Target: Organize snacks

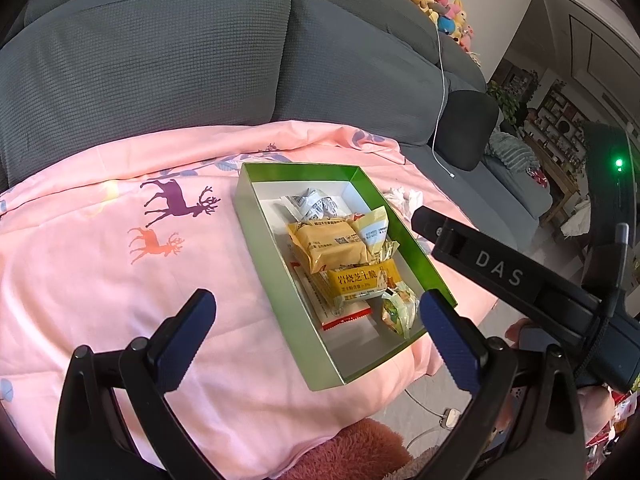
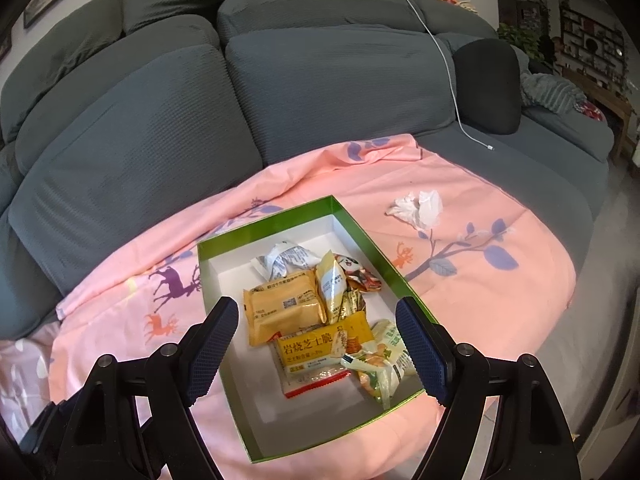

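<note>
The snacks (image 2: 316,320) lie piled in the green box (image 2: 224,240) on the pink sheet (image 2: 500,300), so they stay together. Both the left gripper (image 1: 316,332) and the right gripper (image 2: 320,344) hang wide apart and hold nothing, seemingly because no snack looks left outside the box.

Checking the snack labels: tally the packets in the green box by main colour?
In the green box:
Yellow or orange: 3
White and grey: 1
Pale green: 1
Red and white: 2
Total: 7; any buried ones don't show.
</note>
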`<action>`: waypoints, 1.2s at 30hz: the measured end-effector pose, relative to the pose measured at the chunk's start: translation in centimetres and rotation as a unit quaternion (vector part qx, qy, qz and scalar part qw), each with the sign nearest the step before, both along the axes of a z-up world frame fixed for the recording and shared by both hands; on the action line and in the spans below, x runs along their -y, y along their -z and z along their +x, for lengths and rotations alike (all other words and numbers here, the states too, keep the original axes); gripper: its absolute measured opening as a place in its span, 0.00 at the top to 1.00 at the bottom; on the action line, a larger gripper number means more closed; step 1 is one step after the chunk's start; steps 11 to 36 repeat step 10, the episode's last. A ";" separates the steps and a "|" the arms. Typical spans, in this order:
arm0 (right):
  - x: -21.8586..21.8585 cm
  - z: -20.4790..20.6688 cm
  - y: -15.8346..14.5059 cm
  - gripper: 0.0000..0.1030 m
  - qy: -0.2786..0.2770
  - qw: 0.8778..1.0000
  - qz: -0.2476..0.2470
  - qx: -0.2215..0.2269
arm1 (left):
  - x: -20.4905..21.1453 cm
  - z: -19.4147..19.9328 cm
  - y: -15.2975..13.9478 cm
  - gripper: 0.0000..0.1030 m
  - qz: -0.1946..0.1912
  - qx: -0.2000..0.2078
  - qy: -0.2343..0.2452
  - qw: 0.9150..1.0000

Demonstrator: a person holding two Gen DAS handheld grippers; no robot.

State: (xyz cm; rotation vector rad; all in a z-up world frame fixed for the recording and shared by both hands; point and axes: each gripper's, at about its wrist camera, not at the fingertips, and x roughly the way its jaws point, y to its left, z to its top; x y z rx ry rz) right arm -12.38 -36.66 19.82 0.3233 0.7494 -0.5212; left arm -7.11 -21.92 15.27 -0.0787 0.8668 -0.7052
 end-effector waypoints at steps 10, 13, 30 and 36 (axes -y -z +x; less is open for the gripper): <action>-0.2 0.6 0.2 0.21 0.015 1.000 -0.018 -0.020 | -0.5 0.3 0.5 0.01 -0.005 -0.011 0.001 1.000; -0.2 0.6 0.2 0.21 0.015 1.000 -0.018 -0.020 | -0.5 0.3 0.5 0.01 -0.005 -0.011 0.001 1.000; -0.2 0.6 0.2 0.21 0.015 1.000 -0.018 -0.020 | -0.5 0.3 0.5 0.01 -0.005 -0.011 0.001 1.000; -0.2 0.6 0.2 0.21 0.015 1.000 -0.018 -0.020 | -0.5 0.3 0.5 0.01 -0.005 -0.011 0.001 1.000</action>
